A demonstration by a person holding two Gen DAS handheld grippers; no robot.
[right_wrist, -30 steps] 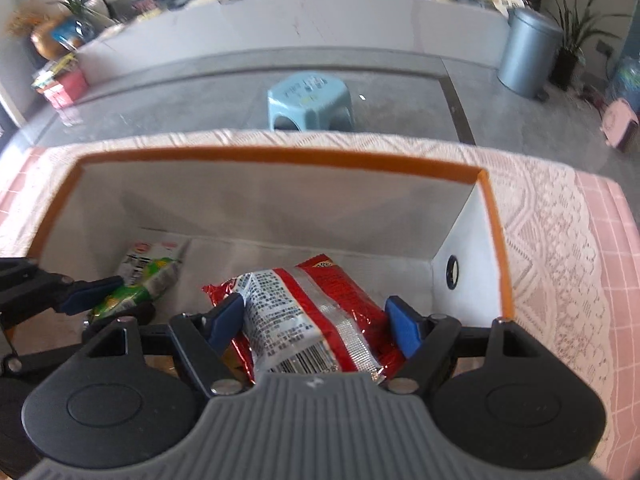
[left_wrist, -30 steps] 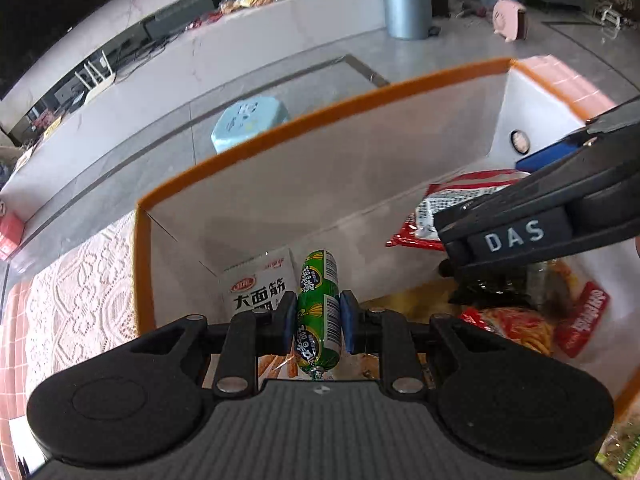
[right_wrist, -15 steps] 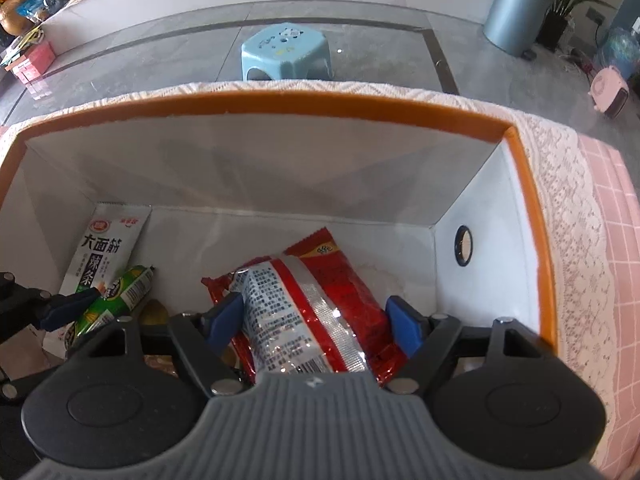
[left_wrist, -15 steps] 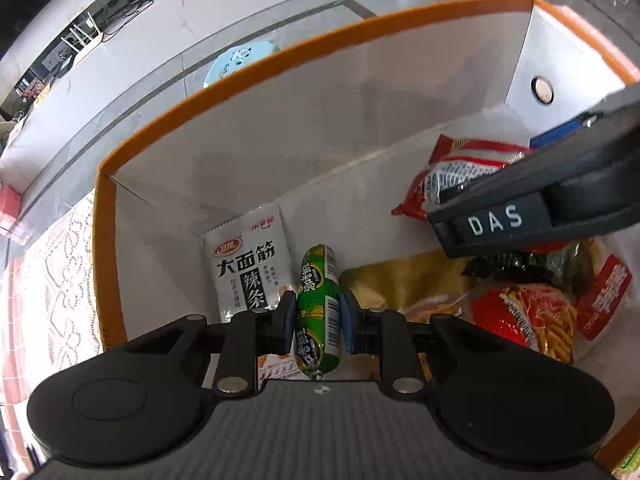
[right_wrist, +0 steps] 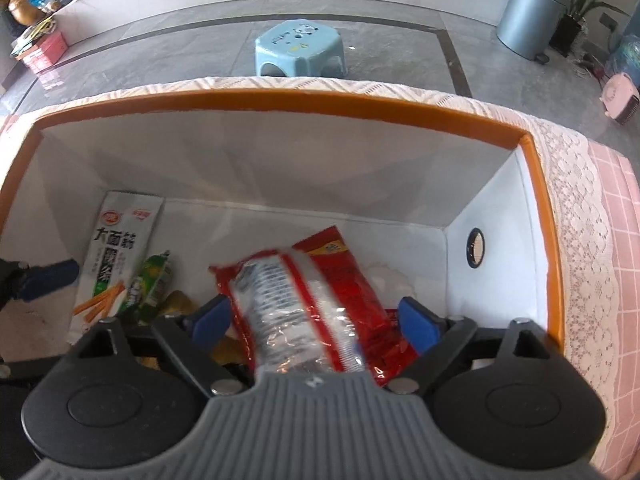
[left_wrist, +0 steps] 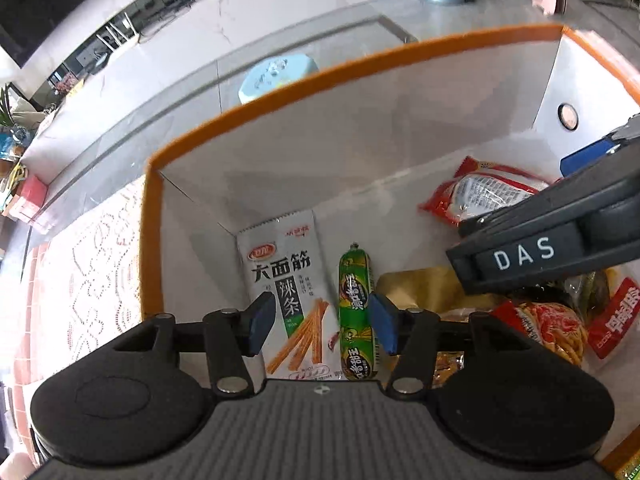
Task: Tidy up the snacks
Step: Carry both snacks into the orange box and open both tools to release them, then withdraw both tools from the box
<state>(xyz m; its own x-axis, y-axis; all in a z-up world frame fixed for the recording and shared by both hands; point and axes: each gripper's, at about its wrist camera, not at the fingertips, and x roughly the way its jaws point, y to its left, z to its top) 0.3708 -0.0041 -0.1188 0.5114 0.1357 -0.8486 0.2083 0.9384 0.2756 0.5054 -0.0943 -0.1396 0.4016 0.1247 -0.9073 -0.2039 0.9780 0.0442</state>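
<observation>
Left wrist view: the left gripper, its jaws just opened wide, is releasing the green sausage at lower centre inside the orange-rimmed box; lifting straight up should avoid nudging it.

Right wrist view: the right gripper, jaws likewise just spread, is letting the red packet settle at centre; withdraw cleanly.
</observation>
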